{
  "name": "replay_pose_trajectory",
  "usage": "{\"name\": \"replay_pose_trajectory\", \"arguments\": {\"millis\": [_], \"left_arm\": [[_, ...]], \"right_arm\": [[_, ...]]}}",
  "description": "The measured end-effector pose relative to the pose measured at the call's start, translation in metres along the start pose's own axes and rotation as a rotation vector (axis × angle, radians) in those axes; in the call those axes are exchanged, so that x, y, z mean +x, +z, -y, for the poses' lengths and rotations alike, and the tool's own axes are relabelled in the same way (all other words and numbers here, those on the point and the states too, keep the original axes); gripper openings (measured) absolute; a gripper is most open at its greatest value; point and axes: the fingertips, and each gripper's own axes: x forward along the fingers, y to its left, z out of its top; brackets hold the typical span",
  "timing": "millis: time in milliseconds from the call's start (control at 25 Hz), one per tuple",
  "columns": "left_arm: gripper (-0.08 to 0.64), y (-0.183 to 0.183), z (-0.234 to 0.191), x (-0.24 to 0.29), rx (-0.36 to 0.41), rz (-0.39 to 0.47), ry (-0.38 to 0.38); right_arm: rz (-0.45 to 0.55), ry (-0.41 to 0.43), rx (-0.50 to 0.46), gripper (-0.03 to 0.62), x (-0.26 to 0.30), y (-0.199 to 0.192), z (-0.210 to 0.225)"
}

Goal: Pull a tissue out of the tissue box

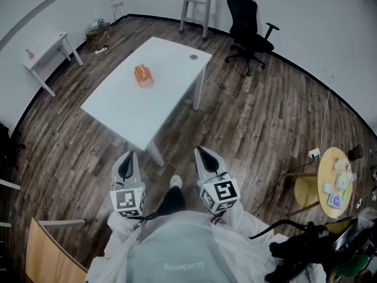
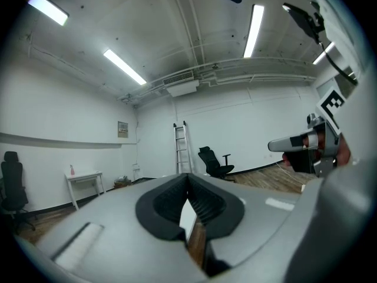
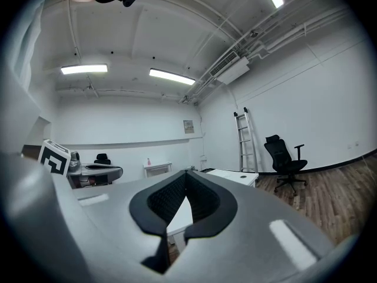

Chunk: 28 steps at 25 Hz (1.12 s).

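Tissue box (image 1: 143,75) sits mid-worktop (image 1: 171,63), about 12 o'clock ahead, well apart from both tongs. Left tongs (image 1: 131,157) and right tongs (image 1: 201,152) are clenched and empty.

Risk: the light box probably lifts or slides with the tissue unless one tongs pins it. Arriving clenched would shove it.

Left tongs (image 1: 128,161) and right tongs (image 1: 205,157) level, side by side, jaws together on nothing.

White rectangular table (image 1: 168,63) stands ahead of you, with the orange tissue box (image 1: 143,75) on it, left of centre. Behind it are a metal ladder (image 1: 196,5) and, to the right, a black office chair (image 1: 250,31). Small white side table (image 1: 50,49) far left; round yellow table (image 1: 326,175) on your right.
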Motion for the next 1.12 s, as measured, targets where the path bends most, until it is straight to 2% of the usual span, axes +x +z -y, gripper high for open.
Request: {"name": "replay_pose_trajectory", "arguments": {"millis": [440, 1120], "left_arm": [[0.000, -0.010, -0.034, 0.068, 0.007, -0.046, -0.004], [0.000, -0.027, -0.081, 0.166, -0.022, -0.090, 0.003]], "right_arm": [[-0.044, -0.001, 0.037, 0.000, 0.077, -0.006, 0.022], [-0.081, -0.003, 0.034, 0.000, 0.182, 0.000, 0.059]]}}
